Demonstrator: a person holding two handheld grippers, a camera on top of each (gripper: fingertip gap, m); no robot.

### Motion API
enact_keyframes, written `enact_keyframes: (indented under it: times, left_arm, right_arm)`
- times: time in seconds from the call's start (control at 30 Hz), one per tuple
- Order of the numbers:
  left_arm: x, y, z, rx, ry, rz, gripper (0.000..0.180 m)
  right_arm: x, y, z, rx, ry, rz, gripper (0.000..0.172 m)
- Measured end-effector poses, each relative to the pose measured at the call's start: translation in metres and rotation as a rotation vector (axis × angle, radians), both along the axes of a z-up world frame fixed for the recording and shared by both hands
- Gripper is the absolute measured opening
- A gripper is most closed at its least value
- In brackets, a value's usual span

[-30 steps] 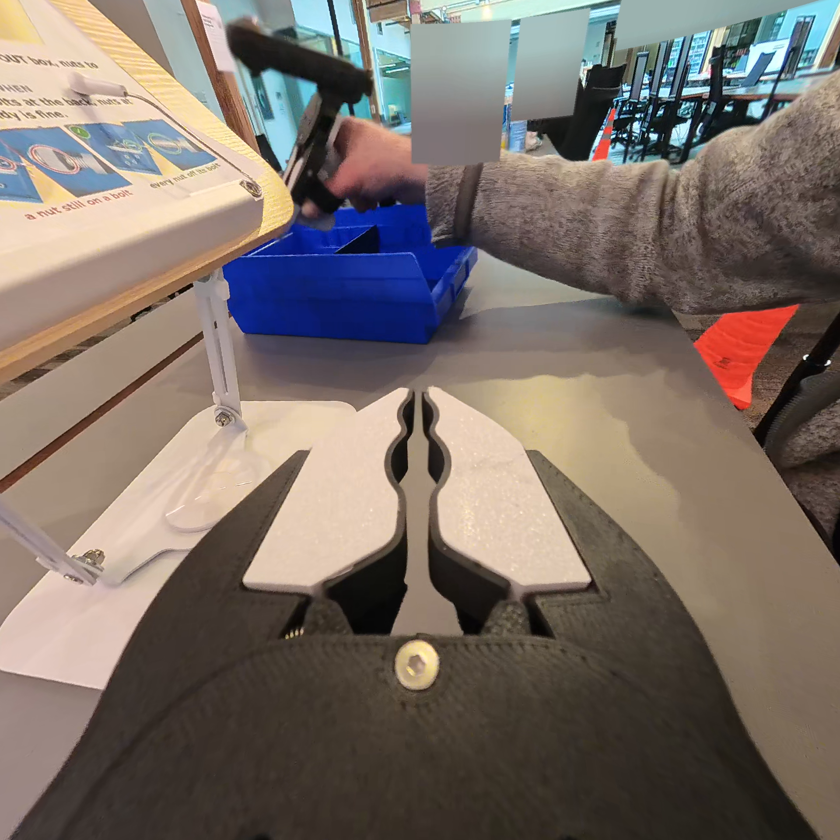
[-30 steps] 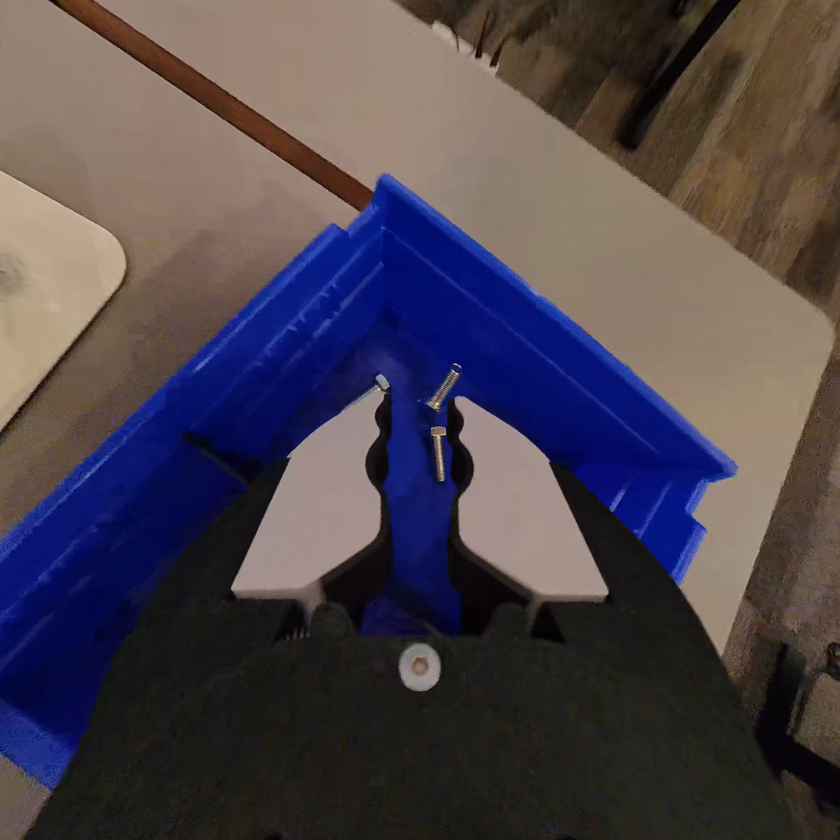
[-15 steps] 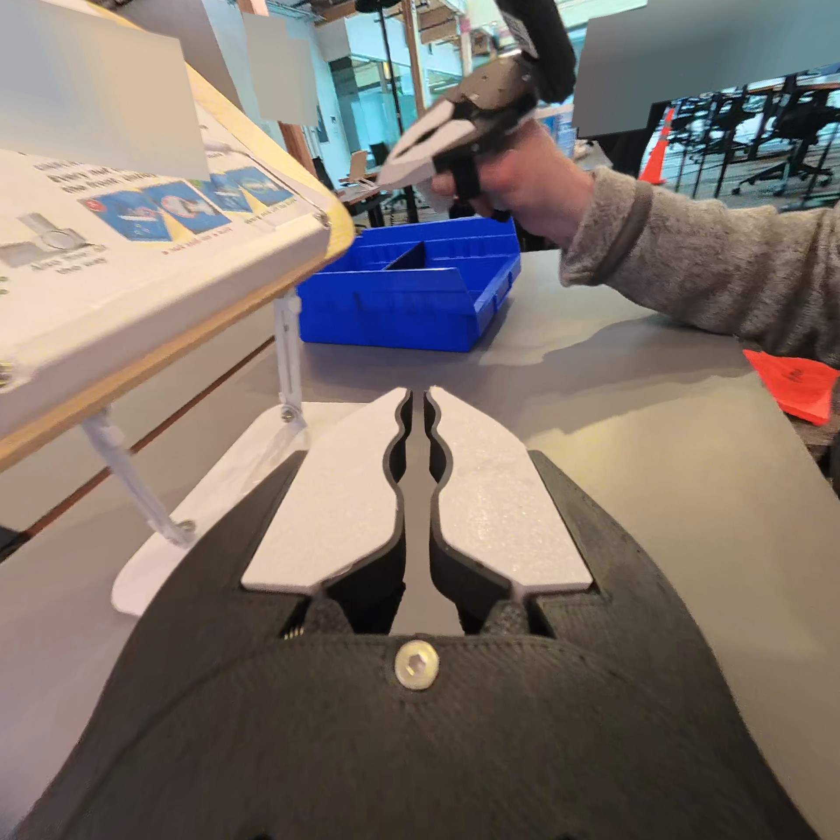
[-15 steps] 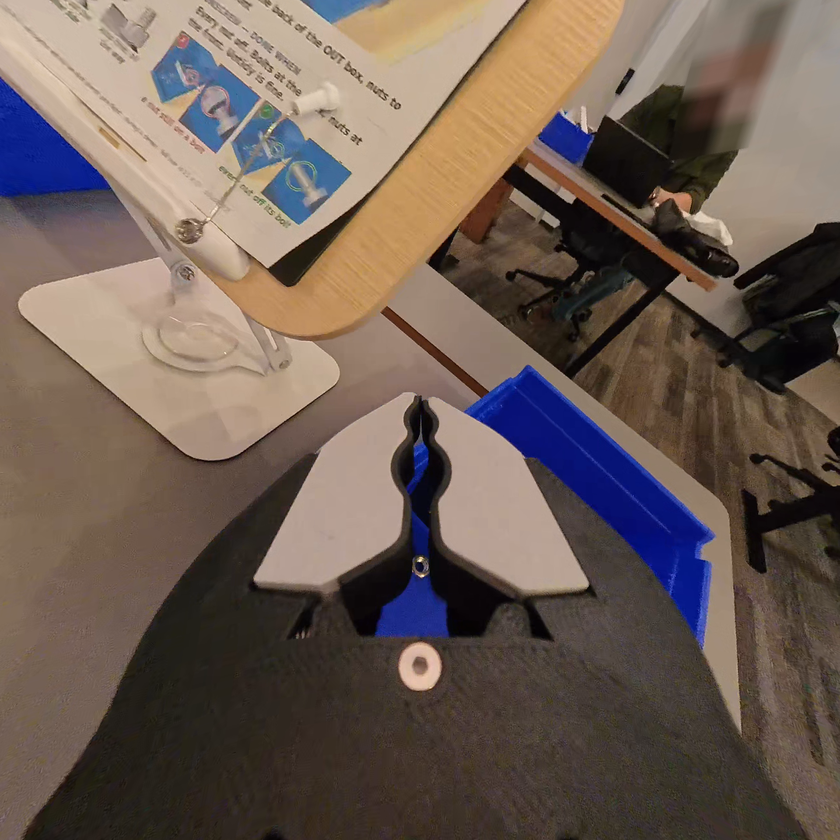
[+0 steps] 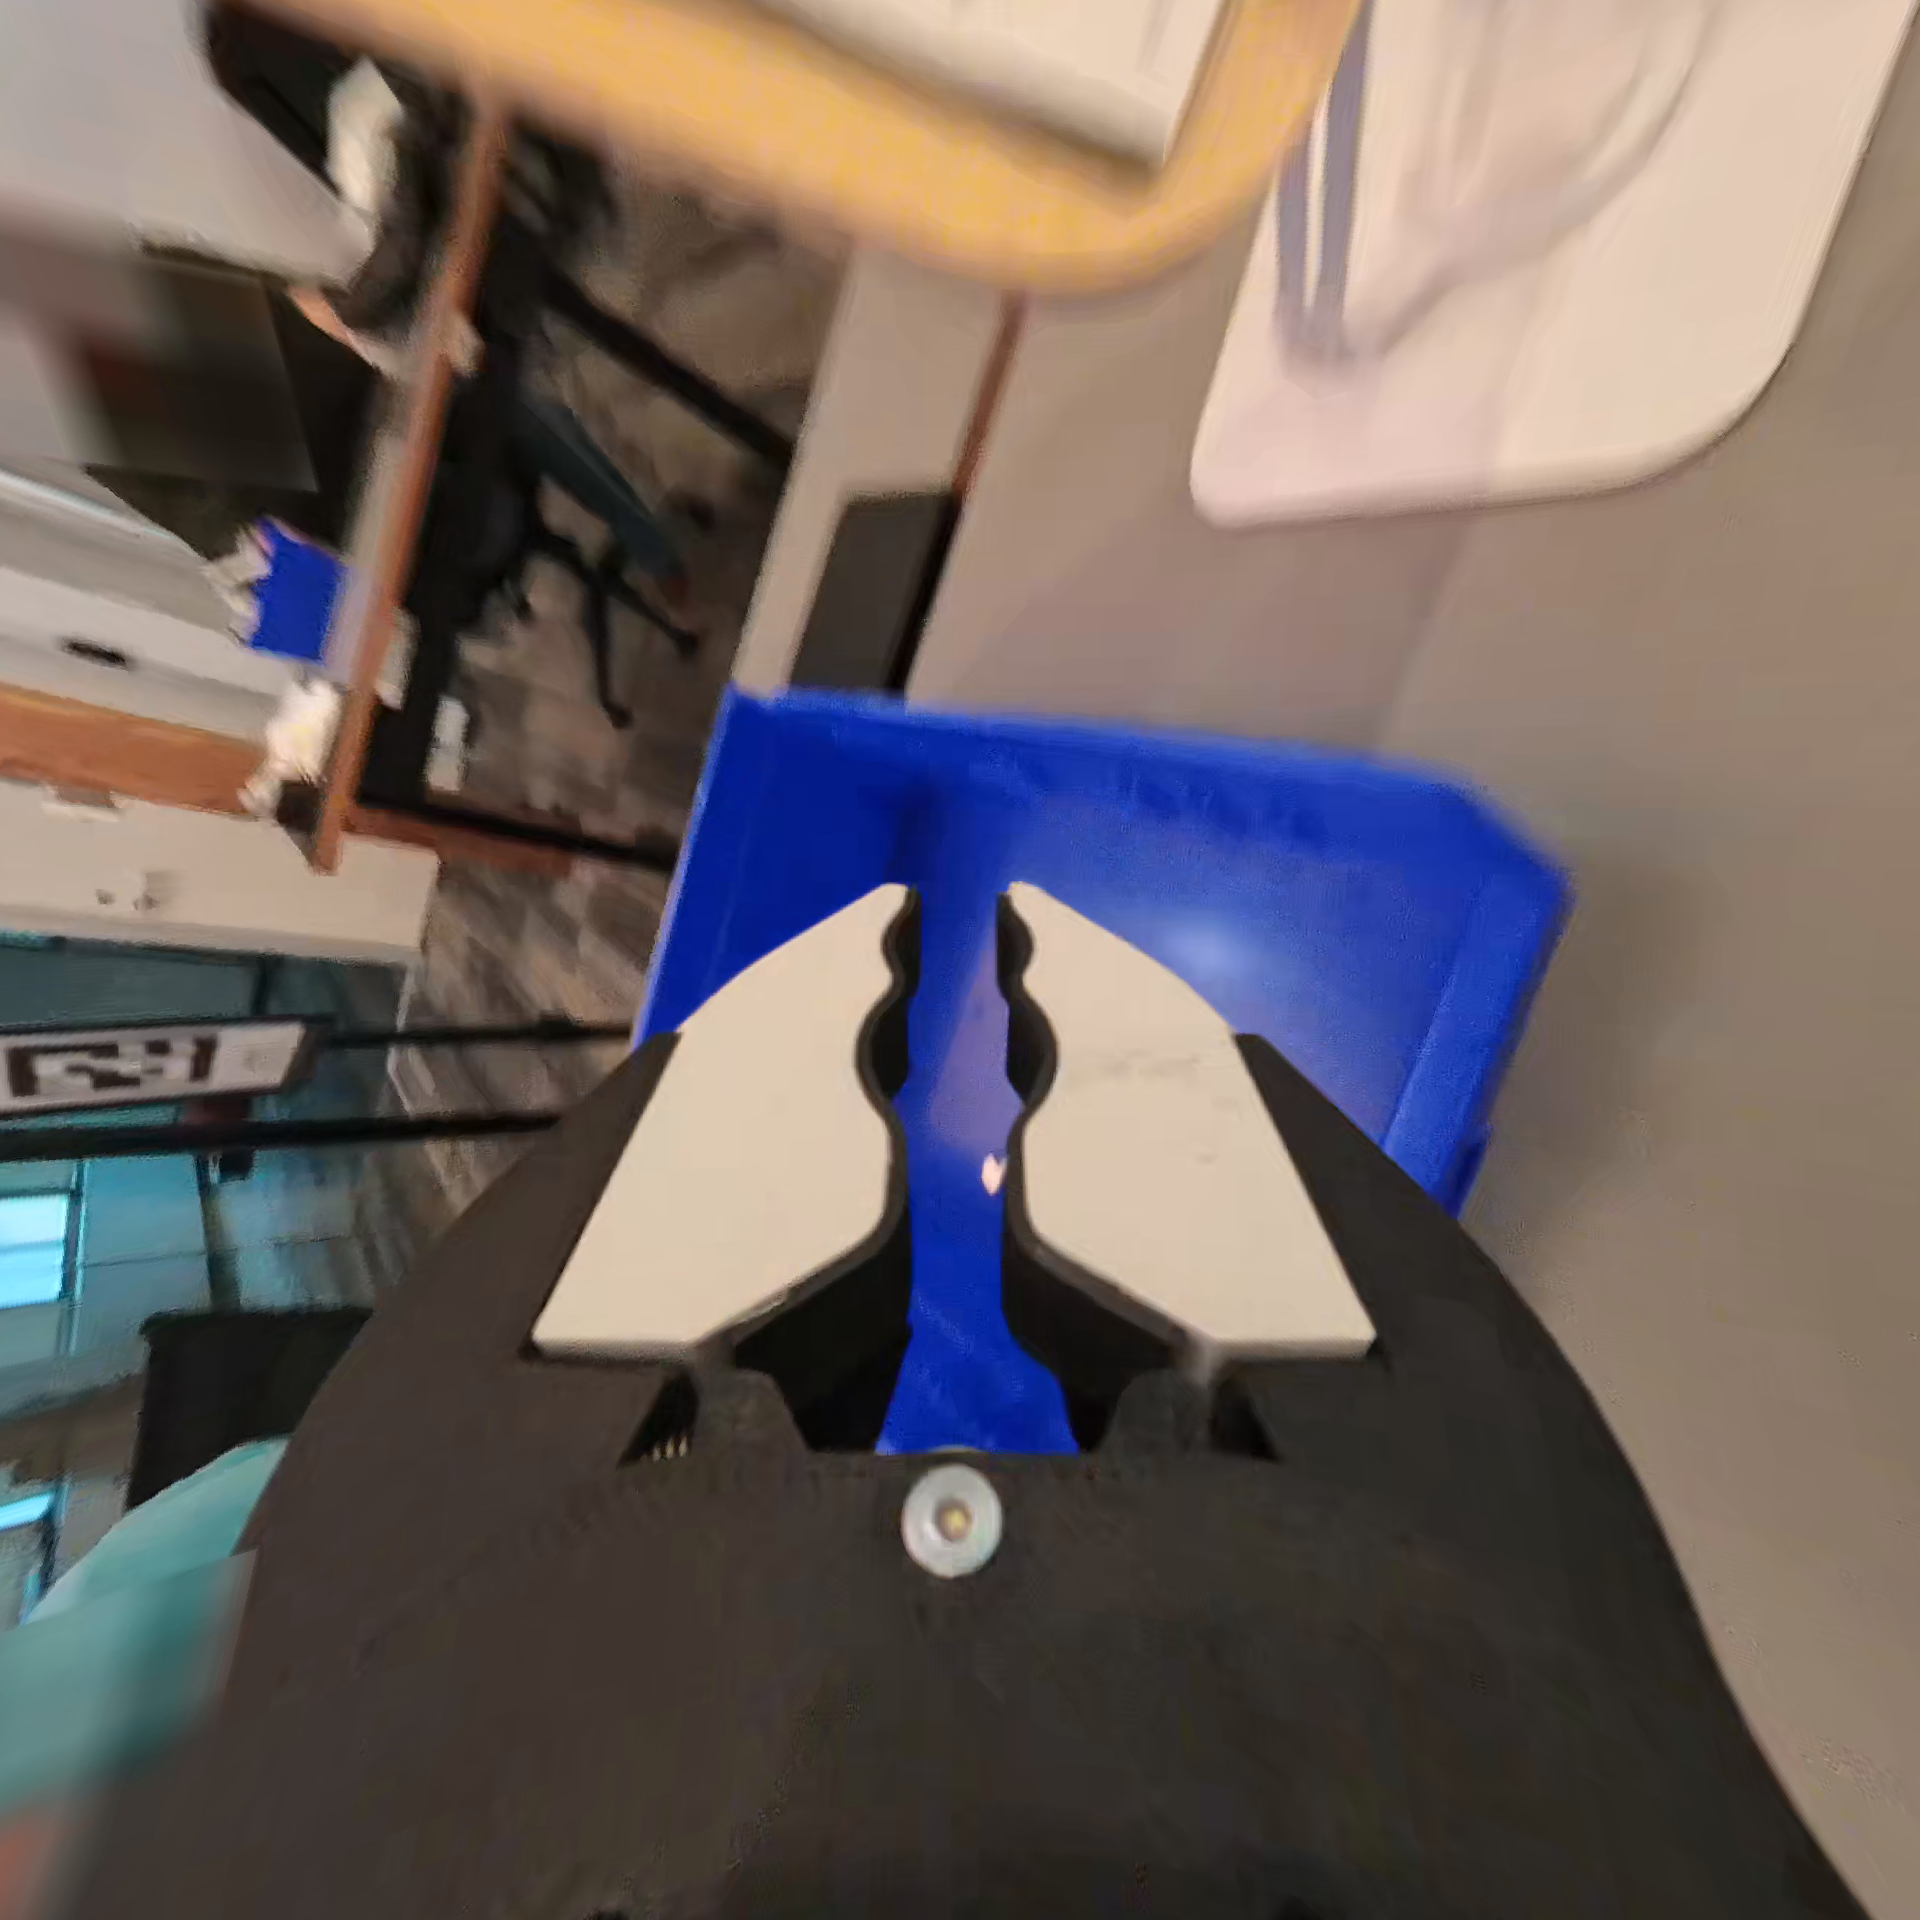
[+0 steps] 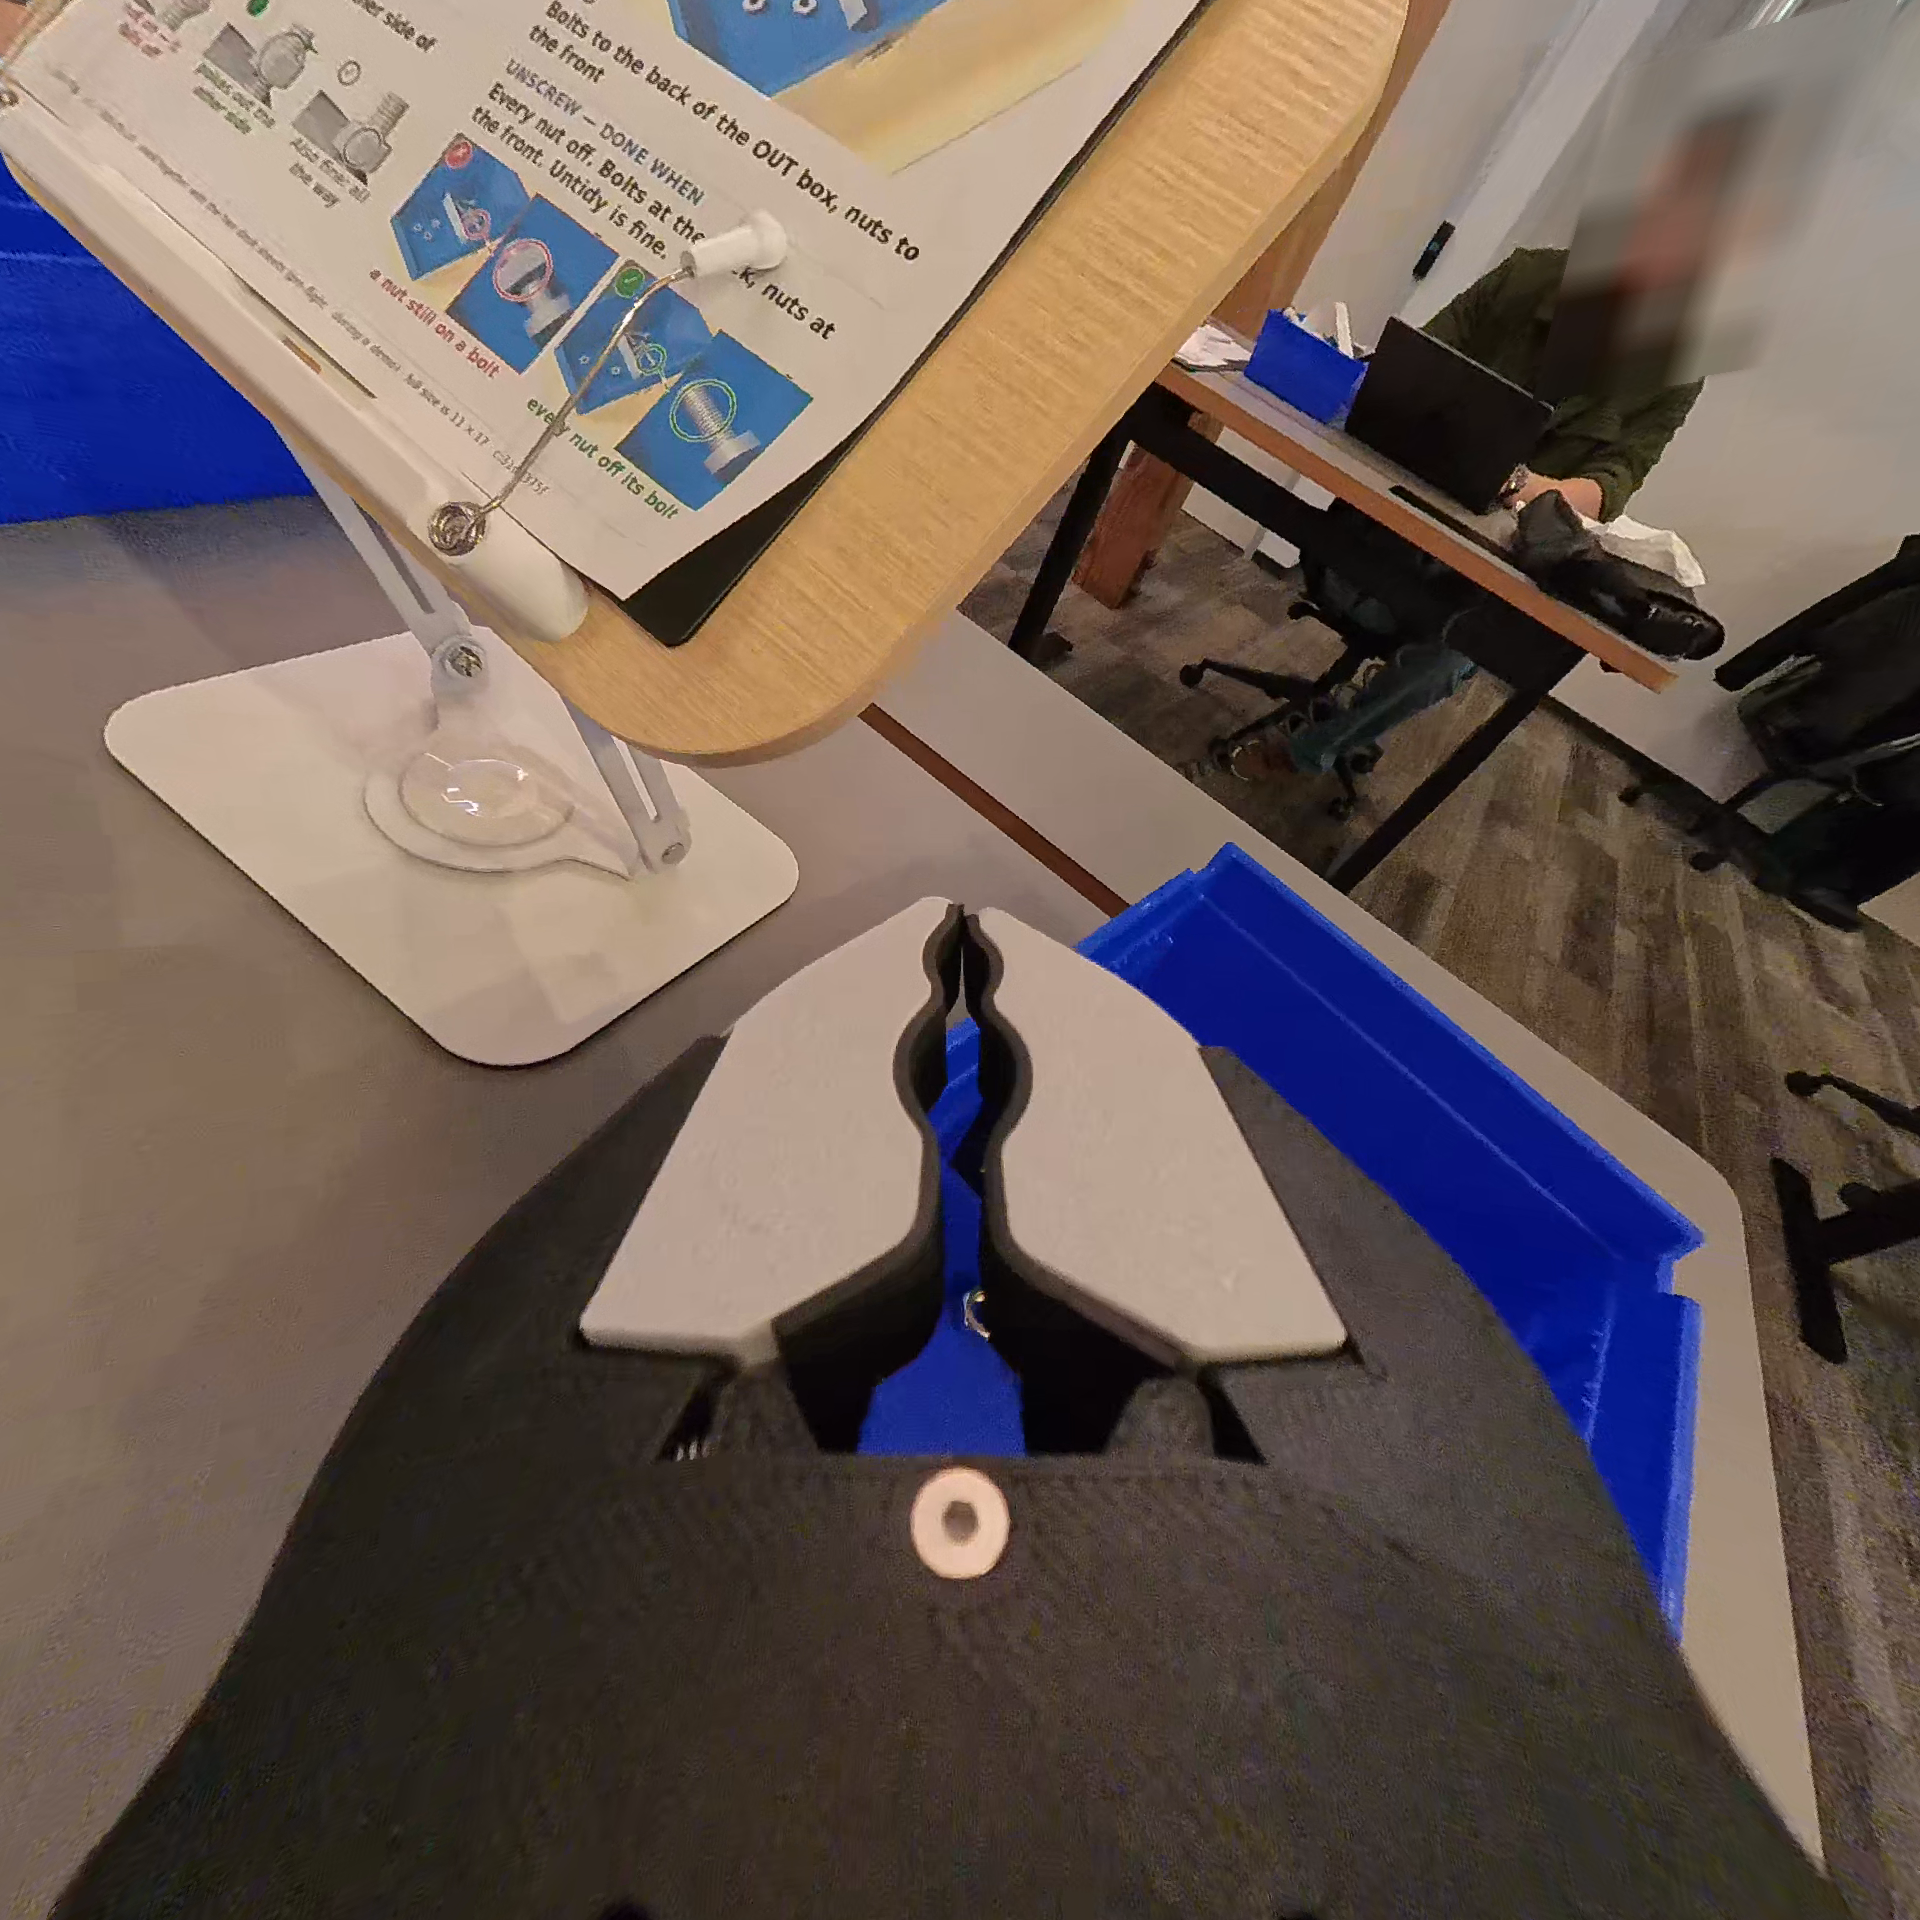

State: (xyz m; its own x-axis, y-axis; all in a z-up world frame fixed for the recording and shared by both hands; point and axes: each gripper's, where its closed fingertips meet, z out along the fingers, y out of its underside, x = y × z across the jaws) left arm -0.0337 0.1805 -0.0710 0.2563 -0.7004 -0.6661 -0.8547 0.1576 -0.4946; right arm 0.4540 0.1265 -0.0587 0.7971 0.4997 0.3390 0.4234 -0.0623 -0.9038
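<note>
The left gripper (image 5: 957, 904) hangs over a blue bin (image 5: 1247, 883), tilted so that the left wrist view is rolled and heavily blurred. Its 2 fingers (image 5: 790, 1122) stand slightly apart, with a narrow gap between the tips through which the bin floor shows. Nothing is gripped between the pads. 1 small pale speck (image 5: 992, 1172) lies on the bin floor just beside the inner edge of the right-hand finger; blur prevents identification.

The right gripper (image 6: 963, 914) is held above the near end of the blue bin (image 6: 1455, 1122), with its tips over the grey table (image 6: 208, 1143) close to the bin's corner. Its 2 fingertips meet at the front, closing the jaws. A small metal part (image 6: 975, 1314) shows deep in the slot between the fingers, near their base; whether it is pinched there or lies on the bin floor below cannot be told.

Just beyond the right gripper stands a white stand base (image 6: 468, 914), whose arms carry a tilted wooden board (image 6: 1039, 416) with a printed sheet (image 6: 623, 208) clipped to it. A second blue bin (image 6: 104, 416) sits behind the stand. In the background a seated person (image 6: 1558, 416) works at a desk (image 6: 1403, 499) with a laptop (image 6: 1444, 416).
</note>
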Motion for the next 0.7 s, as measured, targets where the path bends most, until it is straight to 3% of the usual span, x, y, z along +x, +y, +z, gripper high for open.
enact_keyframes:
  times: [0.23, 0.53, 0.7]
  left_arm:
    - [-0.055, 0.038, -0.098, -0.259, 0.483, 0.026, 0.023]
    - [-0.09, 0.065, -0.147, -0.408, 0.809, 0.005, 0.024]
    - [-0.1, 0.073, -0.162, -0.462, 0.886, 0.013, 0.02]
  right_arm:
    - [0.0, 0.002, -0.008, -0.03, -0.003, 0.008, 0.0]
    - [0.001, 0.004, -0.014, -0.049, -0.015, 0.017, 0.0]
    - [0.003, 0.004, -0.014, -0.051, -0.011, 0.019, 0.0]
